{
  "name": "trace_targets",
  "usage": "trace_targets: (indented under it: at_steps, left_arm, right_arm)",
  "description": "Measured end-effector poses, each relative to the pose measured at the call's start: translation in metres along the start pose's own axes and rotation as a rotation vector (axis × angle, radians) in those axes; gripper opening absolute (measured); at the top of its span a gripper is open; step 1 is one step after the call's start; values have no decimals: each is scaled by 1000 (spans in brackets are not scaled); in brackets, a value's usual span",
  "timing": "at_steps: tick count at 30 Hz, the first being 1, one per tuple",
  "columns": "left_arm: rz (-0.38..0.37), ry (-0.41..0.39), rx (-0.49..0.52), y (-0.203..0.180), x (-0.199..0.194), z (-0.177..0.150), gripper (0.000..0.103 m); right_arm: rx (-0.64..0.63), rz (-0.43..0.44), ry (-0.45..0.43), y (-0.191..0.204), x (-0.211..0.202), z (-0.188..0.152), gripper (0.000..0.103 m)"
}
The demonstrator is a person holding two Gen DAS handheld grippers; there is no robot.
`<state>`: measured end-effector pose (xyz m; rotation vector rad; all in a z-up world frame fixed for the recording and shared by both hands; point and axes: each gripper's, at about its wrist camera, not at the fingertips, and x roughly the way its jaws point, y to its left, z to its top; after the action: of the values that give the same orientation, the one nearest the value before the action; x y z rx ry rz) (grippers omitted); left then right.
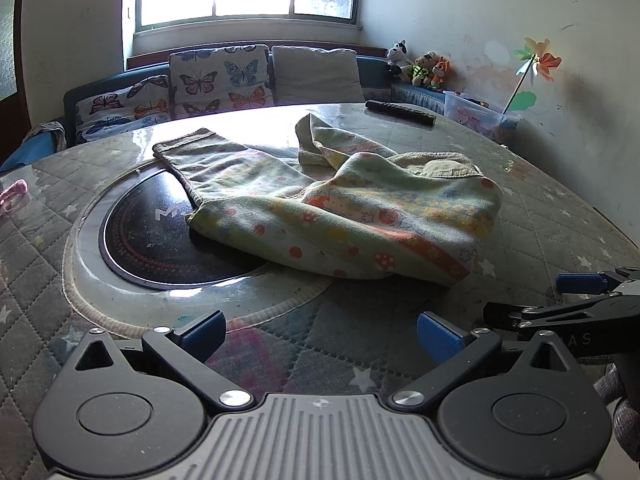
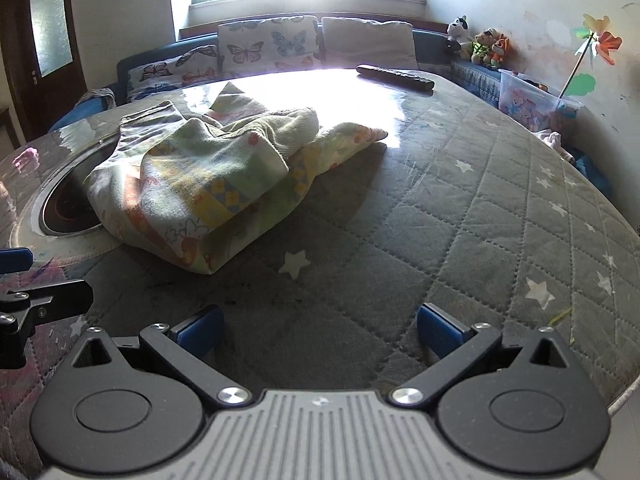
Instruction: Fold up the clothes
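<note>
A small pale-green patterned garment [image 1: 352,208] lies crumpled on the round table, partly over the black cooktop [image 1: 152,240]. It shows in the right wrist view [image 2: 208,176] at centre left, with a ribbed cream waistband on top. My left gripper [image 1: 320,334] is open and empty, low over the table in front of the garment. My right gripper [image 2: 320,330] is open and empty, to the right of the garment and short of it. The right gripper also shows at the right edge of the left wrist view [image 1: 576,300].
The table has a grey quilted star-pattern cover [image 2: 460,208] under glass. A black remote [image 1: 400,113] lies at the far edge. A sofa with butterfly cushions [image 1: 216,80] stands behind. A plastic box of toys [image 2: 532,104] and a pinwheel stand at the right wall.
</note>
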<state>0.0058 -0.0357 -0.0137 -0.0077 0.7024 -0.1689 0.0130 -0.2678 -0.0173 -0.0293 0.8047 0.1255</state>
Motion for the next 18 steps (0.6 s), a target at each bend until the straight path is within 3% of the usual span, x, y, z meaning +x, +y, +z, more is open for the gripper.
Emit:
trace_targets:
  at_steps: [11, 18]
  left_arm:
    - [5, 6, -1, 0, 1, 1, 103]
    - [11, 3, -5, 2, 2, 5, 103]
  right_arm:
    - [0, 4, -46, 2, -3, -6, 103]
    - [14, 59, -82, 1, -9, 0, 103]
